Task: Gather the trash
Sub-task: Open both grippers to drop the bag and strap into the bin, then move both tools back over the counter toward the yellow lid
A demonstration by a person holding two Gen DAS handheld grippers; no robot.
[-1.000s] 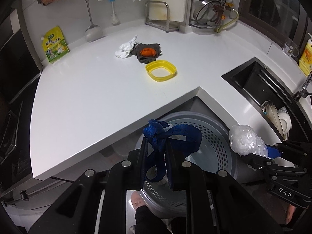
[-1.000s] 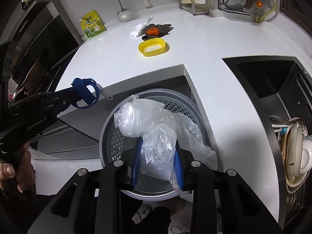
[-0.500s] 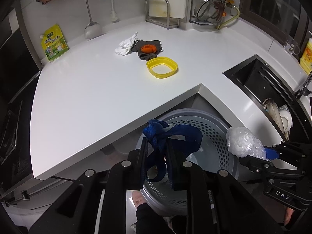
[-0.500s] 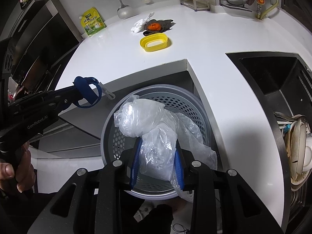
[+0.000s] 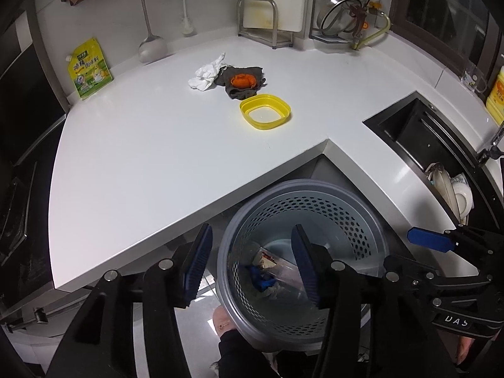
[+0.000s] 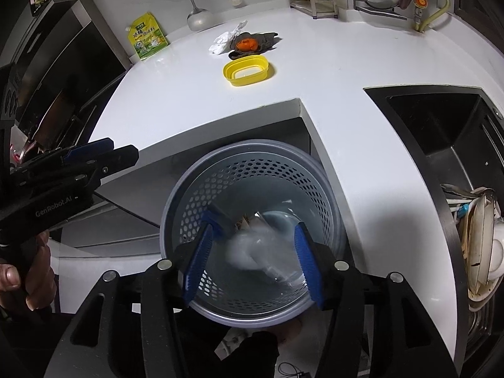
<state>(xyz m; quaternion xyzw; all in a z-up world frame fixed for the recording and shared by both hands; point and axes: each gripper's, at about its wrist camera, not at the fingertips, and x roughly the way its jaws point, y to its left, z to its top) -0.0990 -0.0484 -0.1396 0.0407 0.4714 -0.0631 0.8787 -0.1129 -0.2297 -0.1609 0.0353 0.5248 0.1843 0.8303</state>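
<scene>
A grey perforated trash bin (image 5: 343, 189) (image 6: 195, 170) stands on the floor below the counter corner. My left gripper (image 5: 252, 264) is open and empty above the bin. The blue cloth (image 5: 261, 280) lies at the bin's bottom beside a wrapper (image 5: 267, 261). My right gripper (image 6: 252, 261) is open above the bin, and the clear plastic bag (image 6: 252, 249) is blurred, falling between its fingers into the bin. On the counter lie a white crumpled tissue (image 5: 206, 74) (image 6: 225, 39), an orange peel (image 5: 242, 81) (image 6: 247, 44) on a dark rag, and a yellow lid (image 5: 265, 111) (image 6: 249, 71).
A yellow-green pouch (image 5: 89, 69) leans on the back wall. A ladle (image 5: 151, 47) hangs there, next to a cutting-board rack (image 5: 267, 22). The black sink (image 5: 419, 132) (image 6: 441, 126) at right holds dishes (image 6: 478, 245). A dark stove (image 6: 53, 94) is at left.
Both grippers have opened over the bin. The blue cloth dropped from the left gripper into the bin, and the plastic bag left the right gripper and is falling in.
</scene>
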